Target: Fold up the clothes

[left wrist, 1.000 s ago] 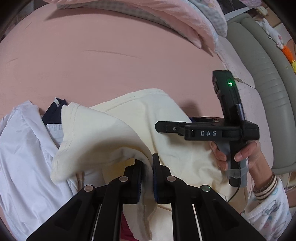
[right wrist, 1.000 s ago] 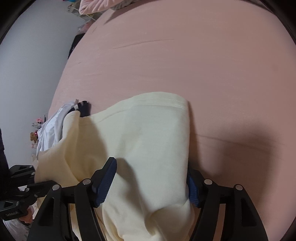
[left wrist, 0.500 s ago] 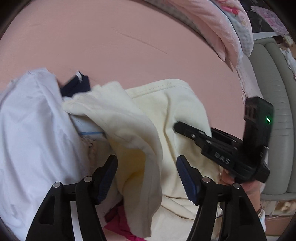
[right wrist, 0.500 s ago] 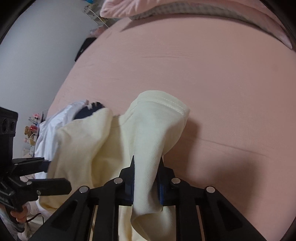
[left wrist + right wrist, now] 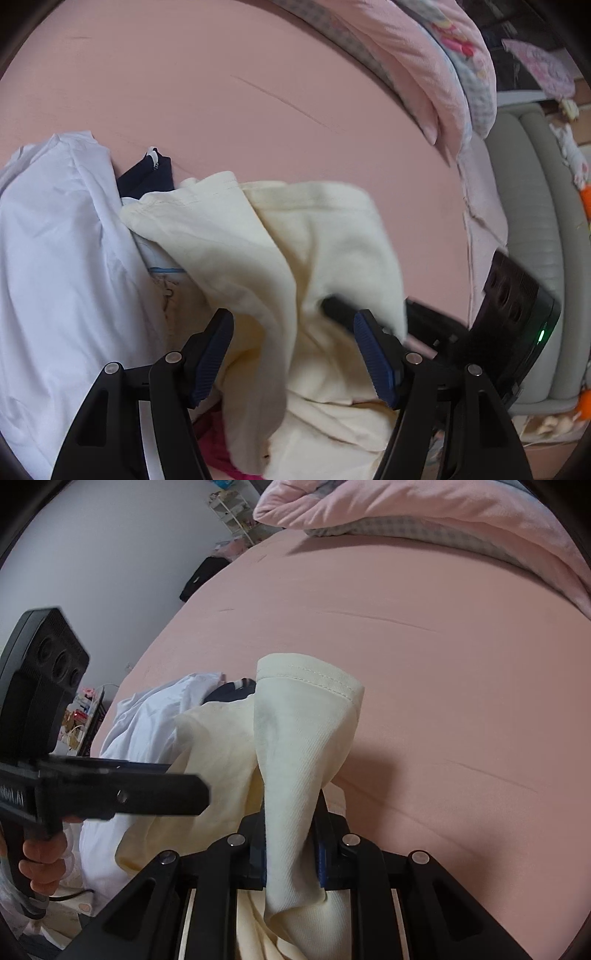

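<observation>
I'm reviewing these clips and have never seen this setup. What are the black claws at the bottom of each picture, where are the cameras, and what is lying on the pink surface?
There is no robot here. A person holds a hand-held two-finger gripper in each hand, and a fisheye camera on each looks forward along its fingers, so each picture shows its own claws at the bottom.

In the left wrist view, the left gripper stands open, with the cream garment draped between its blue pads, not pinched. In the right wrist view, the right gripper is shut on a fold of that cream garment, lifting it.

The pink bed sheet also carries a white garment and a dark navy item. A pink quilt lies at the far edge.
</observation>
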Demonstrator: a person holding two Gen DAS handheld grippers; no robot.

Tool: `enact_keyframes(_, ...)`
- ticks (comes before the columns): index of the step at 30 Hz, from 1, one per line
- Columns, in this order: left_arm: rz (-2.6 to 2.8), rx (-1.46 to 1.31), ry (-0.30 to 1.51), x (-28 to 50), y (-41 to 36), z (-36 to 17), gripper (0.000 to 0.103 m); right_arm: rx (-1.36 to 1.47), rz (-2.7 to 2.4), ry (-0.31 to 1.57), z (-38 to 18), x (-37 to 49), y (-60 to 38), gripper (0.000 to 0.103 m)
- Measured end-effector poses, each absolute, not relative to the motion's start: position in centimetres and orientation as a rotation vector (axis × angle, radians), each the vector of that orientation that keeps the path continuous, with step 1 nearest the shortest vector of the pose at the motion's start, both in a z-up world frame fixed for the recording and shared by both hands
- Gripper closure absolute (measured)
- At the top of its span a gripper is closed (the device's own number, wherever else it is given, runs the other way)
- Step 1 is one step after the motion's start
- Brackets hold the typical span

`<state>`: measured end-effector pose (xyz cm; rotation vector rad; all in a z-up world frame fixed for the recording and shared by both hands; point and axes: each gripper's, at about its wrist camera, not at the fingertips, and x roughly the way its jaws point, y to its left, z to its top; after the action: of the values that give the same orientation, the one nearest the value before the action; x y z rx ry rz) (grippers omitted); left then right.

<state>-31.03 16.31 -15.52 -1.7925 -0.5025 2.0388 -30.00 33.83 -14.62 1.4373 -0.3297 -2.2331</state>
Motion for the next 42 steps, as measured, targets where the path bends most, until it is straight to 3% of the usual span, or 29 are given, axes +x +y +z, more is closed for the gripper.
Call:
enact_keyframes(12,2.047,-1.762,-0.504,-31.9,17.8,-14.7,0.03,1.369,-2.277,-0.131,-13.6,-28.3,31.2,0.083)
enact_keyframes(21,2.079,-1.703,-0.428,-30.6,18.7,-12.9,0.03,1.286,-2.253,-0.295,-12.1,-27.6,33.1,0.078)
enact_keyframes(24,2.112,-1.663,-0.316,-30.0,19.4,-12.1,0.027,1.285,-2.225,-0.27,-12.3,-27.6,32.0,0.075)
enact_keyframes(31,2.079,-1.836,-0.358,-30.6,17.6,-16.2,0.026,1.292,-2.161,-0.268,-12.7,-27.9,31.0,0.073)
enact_keyframes(35,2.118,-1.886,-0.313,-30.4,16.7,-17.5,0.026,1.286,-2.105,-0.251,-12.5,-27.7,30.7,0.059)
enact_keyframes(42,2.129,-1.849,-0.283,-29.5,15.5,-18.0,0.027,1.299,-2.057,-0.184,-12.3,-26.0,32.0,0.058)
